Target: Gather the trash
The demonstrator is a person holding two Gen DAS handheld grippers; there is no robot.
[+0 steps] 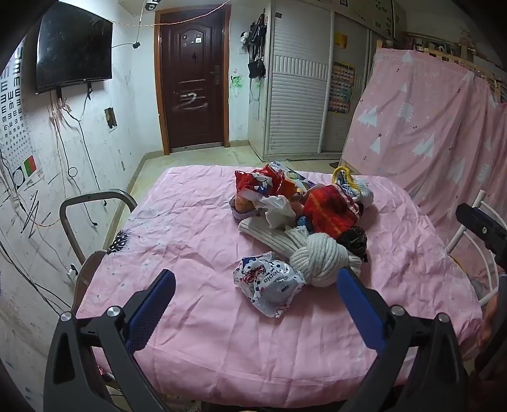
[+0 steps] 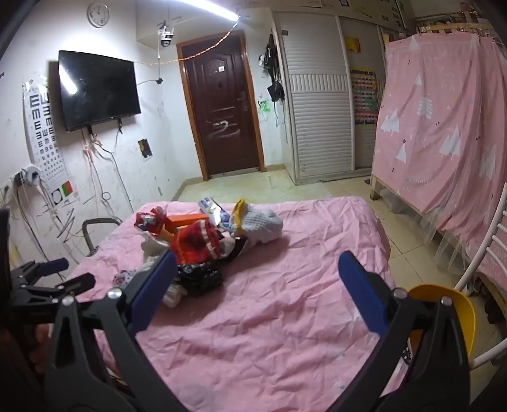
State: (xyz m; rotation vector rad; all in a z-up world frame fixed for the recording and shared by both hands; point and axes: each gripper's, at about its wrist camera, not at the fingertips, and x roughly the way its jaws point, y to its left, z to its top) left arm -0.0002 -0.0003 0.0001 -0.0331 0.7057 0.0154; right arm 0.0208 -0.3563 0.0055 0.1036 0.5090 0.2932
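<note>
While both hover above pink bedsheet (image 1: 190, 241), left gripper (image 1: 255, 285) and right gripper (image 2: 258, 269) gape empty; crumpled wrapper (image 1: 269, 285) near pile.

You are facing a dark wooden door (image 2: 223, 104), with a wall-mounted television (image 2: 98, 90) hanging to its left and white louvred wardrobes (image 2: 320, 126) standing right, under a glowing ceiling tube (image 2: 215, 6).

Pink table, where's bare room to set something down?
The pink tablecloth is bare along the near edge by the right claw and on its right side toward the white chair. It is crowded mid-left: the trash pile and white yarn.
</note>
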